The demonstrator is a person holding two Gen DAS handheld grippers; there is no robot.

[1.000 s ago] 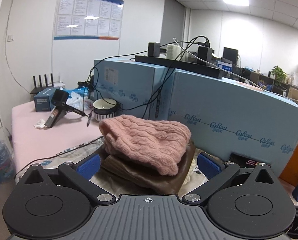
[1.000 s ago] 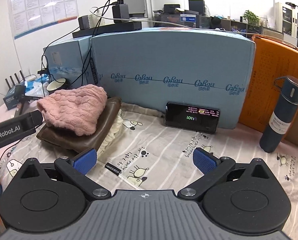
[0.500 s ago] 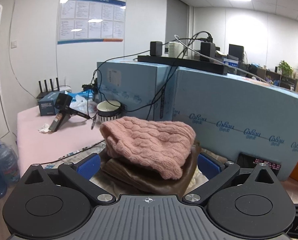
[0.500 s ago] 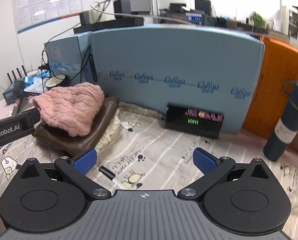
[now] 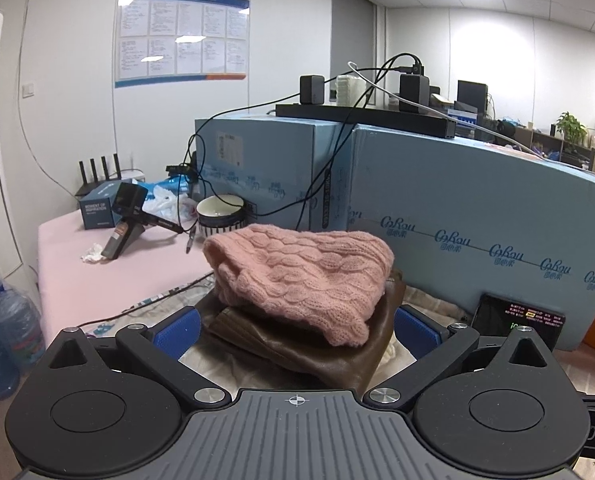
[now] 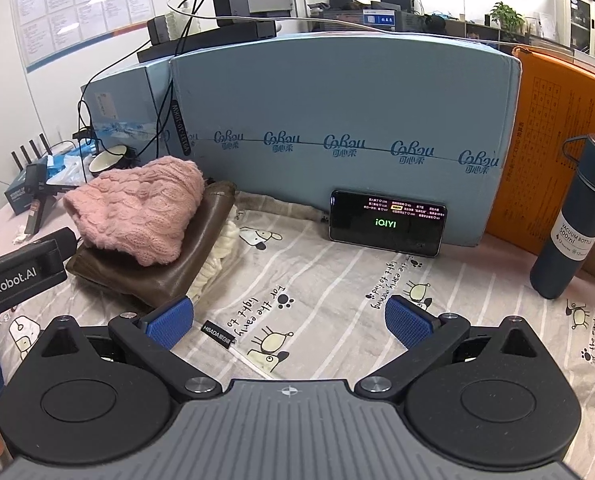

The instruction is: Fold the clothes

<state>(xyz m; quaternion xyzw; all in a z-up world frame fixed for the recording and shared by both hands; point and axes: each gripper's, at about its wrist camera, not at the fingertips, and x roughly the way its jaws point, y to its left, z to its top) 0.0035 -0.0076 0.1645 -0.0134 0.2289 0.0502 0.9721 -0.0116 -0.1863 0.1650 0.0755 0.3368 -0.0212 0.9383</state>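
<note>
A folded pink knit sweater (image 5: pixel 301 272) lies on top of a folded brown leather garment (image 5: pixel 329 354), with a cream knit piece (image 6: pixel 213 260) under them, stacked at the left of the printed sheet (image 6: pixel 337 280). My left gripper (image 5: pixel 295 330) is open and empty, level with the stack just in front of it. My right gripper (image 6: pixel 287 320) is open and empty, above the sheet to the right of the stack (image 6: pixel 145 216). The left gripper's body (image 6: pixel 17 276) shows at the left edge of the right wrist view.
Blue foam boxes (image 6: pixel 337 120) with cables on top wall off the back. A phone (image 6: pixel 387 222) leans against them. A dark vacuum bottle (image 6: pixel 573 216) and an orange box (image 6: pixel 545 128) stand at the right. A bowl (image 5: pixel 219 214), small camera (image 5: pixel 127 218) and router sit at the left.
Both grippers have drawn back slightly and shifted view; the left wrist view rose a little. The stack of clothes has not moved. Both grippers stay open.
</note>
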